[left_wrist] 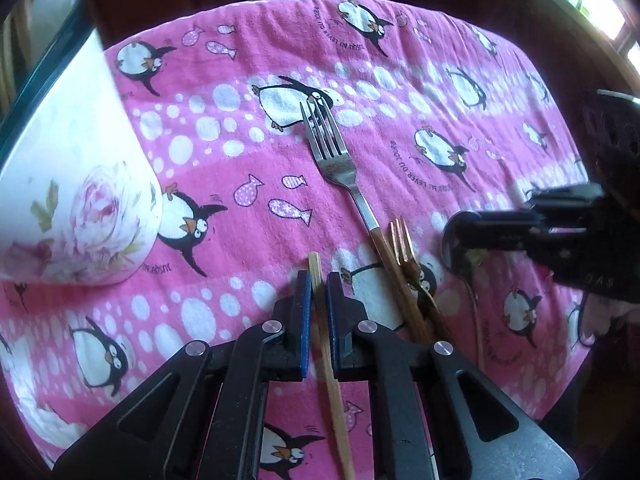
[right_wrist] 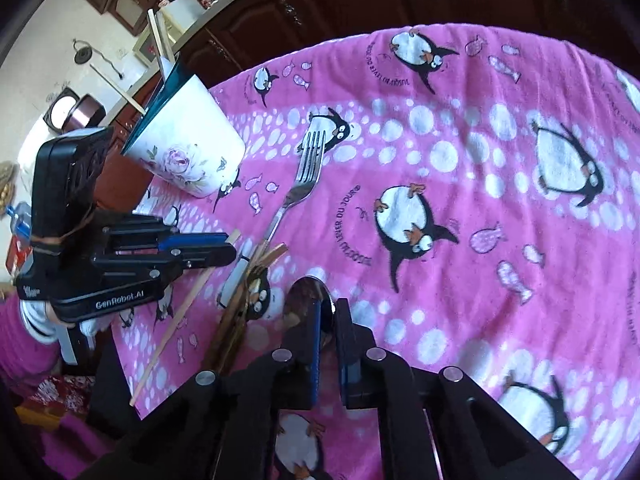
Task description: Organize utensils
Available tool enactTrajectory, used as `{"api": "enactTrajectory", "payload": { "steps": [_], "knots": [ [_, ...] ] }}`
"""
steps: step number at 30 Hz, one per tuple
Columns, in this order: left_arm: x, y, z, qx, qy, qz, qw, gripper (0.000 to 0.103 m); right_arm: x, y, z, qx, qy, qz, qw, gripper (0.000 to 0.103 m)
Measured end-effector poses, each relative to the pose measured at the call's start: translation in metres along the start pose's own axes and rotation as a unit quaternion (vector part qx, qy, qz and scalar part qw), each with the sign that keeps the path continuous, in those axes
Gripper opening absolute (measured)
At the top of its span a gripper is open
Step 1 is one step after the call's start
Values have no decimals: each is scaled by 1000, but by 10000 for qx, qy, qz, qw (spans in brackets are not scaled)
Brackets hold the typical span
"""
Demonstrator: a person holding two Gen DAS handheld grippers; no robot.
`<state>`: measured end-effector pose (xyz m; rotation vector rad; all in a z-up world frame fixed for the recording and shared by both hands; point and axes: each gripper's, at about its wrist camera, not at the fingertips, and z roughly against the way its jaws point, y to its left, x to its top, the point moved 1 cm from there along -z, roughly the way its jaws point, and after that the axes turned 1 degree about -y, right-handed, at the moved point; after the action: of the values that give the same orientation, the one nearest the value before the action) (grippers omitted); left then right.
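Observation:
A wooden chopstick [left_wrist: 332, 368] lies on the pink penguin cloth [left_wrist: 440, 80], and my left gripper [left_wrist: 319, 280] is shut on it near its far end. Just to the right lie a steel fork with a brown handle [left_wrist: 334, 152] and a small copper fork [left_wrist: 400, 240]. My right gripper [right_wrist: 328, 308] is shut on a metal spoon [right_wrist: 306, 292], whose bowl sticks out past the pads. The right gripper [left_wrist: 460, 236] enters the left wrist view from the right. In the right wrist view the left gripper [right_wrist: 230, 248] holds the chopstick [right_wrist: 180, 312] beside the fork [right_wrist: 304, 176].
A white cup with a rose print [right_wrist: 188, 148] stands at the cloth's left edge with chopsticks [right_wrist: 160, 40] leaning in it; the cup [left_wrist: 80, 184] is close on the left in the left wrist view. Dark wooden cabinets [right_wrist: 360, 0] stand behind the table.

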<state>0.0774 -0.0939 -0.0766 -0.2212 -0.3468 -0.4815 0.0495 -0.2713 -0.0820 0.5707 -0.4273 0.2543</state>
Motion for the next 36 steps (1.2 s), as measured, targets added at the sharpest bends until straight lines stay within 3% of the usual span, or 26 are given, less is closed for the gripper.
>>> {"api": "enactTrajectory", "payload": {
  "steps": [5, 10, 20, 28, 36],
  "knots": [
    [-10, 4, 28, -137, -219, 184, 9995, 4, -6, 9, 4, 9, -168, -140, 9998, 3],
    [-18, 16, 66, -274, -554, 462, 9970, 4, -7, 24, 38, -146, -458, 8, 9988, 2],
    [-32, 48, 170, -441, -1515, 938, 9830, 4, 22, 71, 98, -175, -1156, 382, 9924, 2],
    [-9, 76, 267, -403, -2583, 1269, 9569, 4, 69, 122, 115, -158, -1703, 687, 9829, 2],
    [27, 109, 332, 308, -3465, 1476, 9259, 4, 125, 175, 114, -525, -2200, 1045, 9685, 2]
  ]
}}
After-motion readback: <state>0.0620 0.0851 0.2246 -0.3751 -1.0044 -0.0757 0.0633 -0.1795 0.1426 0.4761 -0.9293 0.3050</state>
